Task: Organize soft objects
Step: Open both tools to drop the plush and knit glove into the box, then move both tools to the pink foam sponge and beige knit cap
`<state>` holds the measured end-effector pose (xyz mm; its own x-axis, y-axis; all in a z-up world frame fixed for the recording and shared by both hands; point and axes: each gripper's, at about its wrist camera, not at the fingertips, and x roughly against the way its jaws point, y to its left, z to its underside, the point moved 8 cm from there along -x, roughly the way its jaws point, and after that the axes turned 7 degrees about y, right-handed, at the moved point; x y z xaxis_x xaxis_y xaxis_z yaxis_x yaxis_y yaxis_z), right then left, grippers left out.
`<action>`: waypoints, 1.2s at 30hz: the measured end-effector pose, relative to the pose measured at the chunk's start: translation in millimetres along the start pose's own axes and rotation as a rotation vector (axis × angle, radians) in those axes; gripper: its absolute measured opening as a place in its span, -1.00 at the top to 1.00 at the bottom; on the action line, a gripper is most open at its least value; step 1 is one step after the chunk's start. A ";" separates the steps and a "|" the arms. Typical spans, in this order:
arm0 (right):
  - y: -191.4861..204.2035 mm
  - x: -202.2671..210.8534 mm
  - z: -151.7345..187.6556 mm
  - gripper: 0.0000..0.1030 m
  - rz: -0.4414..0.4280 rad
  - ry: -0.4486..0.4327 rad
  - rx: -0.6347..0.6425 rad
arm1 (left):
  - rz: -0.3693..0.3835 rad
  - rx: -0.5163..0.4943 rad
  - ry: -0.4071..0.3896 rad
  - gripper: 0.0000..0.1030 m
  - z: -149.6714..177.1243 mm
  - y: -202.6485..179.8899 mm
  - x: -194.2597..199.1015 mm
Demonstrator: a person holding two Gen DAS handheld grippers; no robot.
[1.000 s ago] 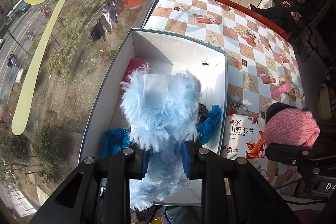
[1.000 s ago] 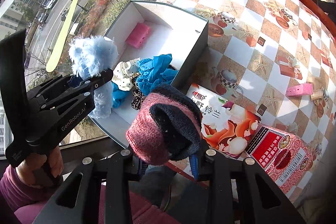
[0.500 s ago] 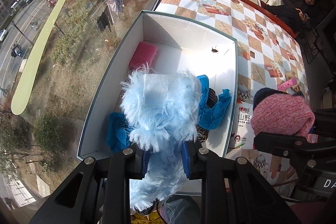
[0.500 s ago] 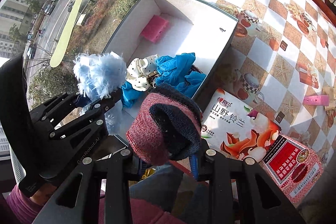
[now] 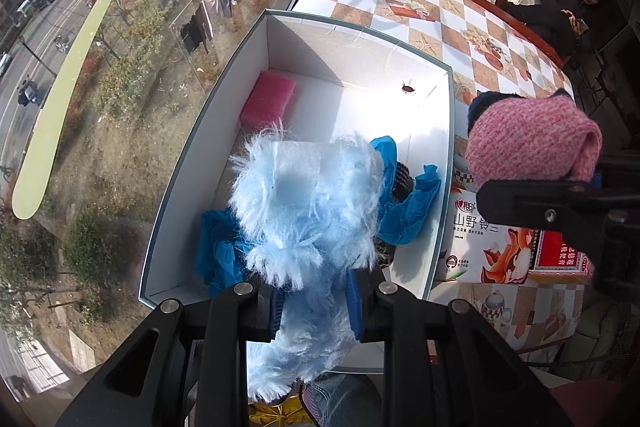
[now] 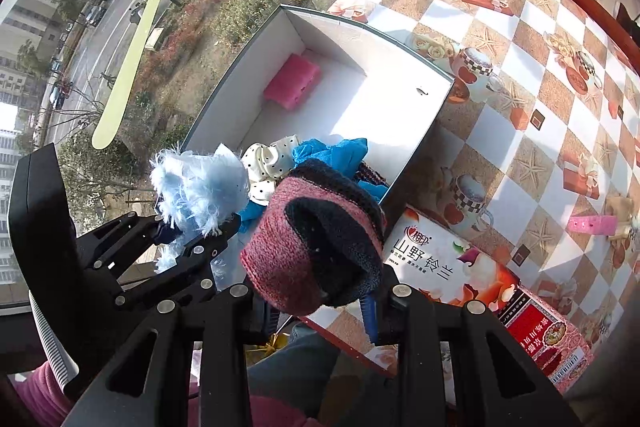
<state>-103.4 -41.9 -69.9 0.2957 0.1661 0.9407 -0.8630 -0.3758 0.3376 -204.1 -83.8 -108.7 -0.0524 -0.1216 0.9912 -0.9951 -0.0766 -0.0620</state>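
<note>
Carrying step: left fingers (image 5: pixel 316 301) pinch a blue fluffy toy (image 5: pixel 304 203), right fingers (image 6: pixel 320 311) pinch a pink knit sock (image 6: pixel 312 247); the box (image 5: pixel 352 39) ahead awaits both drops.

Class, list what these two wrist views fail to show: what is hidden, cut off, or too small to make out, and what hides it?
1. Left view: the box floor under the fluffy blue item, which the left gripper holds in front of it.
2. Right view: the dark patterned item, mostly behind the pink knit item in the right gripper.
3. Right view: the red packet, print too small to read.
</note>
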 end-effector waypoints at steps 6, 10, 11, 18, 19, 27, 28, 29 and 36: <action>5.3 9.9 -15.0 0.37 -0.007 -0.028 0.000 | 0.004 -0.002 -0.002 0.43 -3.7 -2.1 -0.3; 7.2 10.9 -20.1 0.25 -0.025 -0.027 -0.002 | 0.005 -0.013 -0.026 -0.41 -7.7 -7.1 5.2; 8.4 12.2 -21.2 -0.07 -0.036 -0.031 -0.002 | 0.007 -0.016 -0.034 -0.56 -9.2 -8.2 7.1; -13.5 28.9 -22.5 -0.96 -0.065 -0.061 -0.097 | 0.049 0.059 -0.027 -1.00 -22.6 0.0 5.7; -19.7 32.1 -20.4 -0.97 -0.070 -0.065 -0.119 | 0.050 0.059 -0.026 -1.00 -23.2 -1.4 5.8; -105.5 86.5 20.5 -0.96 -0.088 -0.165 -0.345 | 0.080 -0.073 -0.083 -1.00 -51.1 -48.8 27.4; -121.9 95.7 28.2 -0.96 -0.093 -0.183 -0.389 | 0.094 -0.095 -0.082 -1.00 -55.4 -58.2 28.6; -138.3 104.4 36.6 -0.96 -0.096 -0.204 -0.434 | 0.104 -0.115 -0.079 -1.00 -59.4 -67.5 29.2; -256.7 136.2 109.1 -0.96 -0.036 -0.278 -0.757 | 0.104 -0.304 -0.004 -1.00 -74.7 -148.0 7.1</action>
<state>203.1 -22.3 -24.9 0.3337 -0.1041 0.9369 -0.8650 0.3613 0.3482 -63.4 0.6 -83.7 -0.1555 -0.1172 0.9809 -0.9638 0.2357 -0.1246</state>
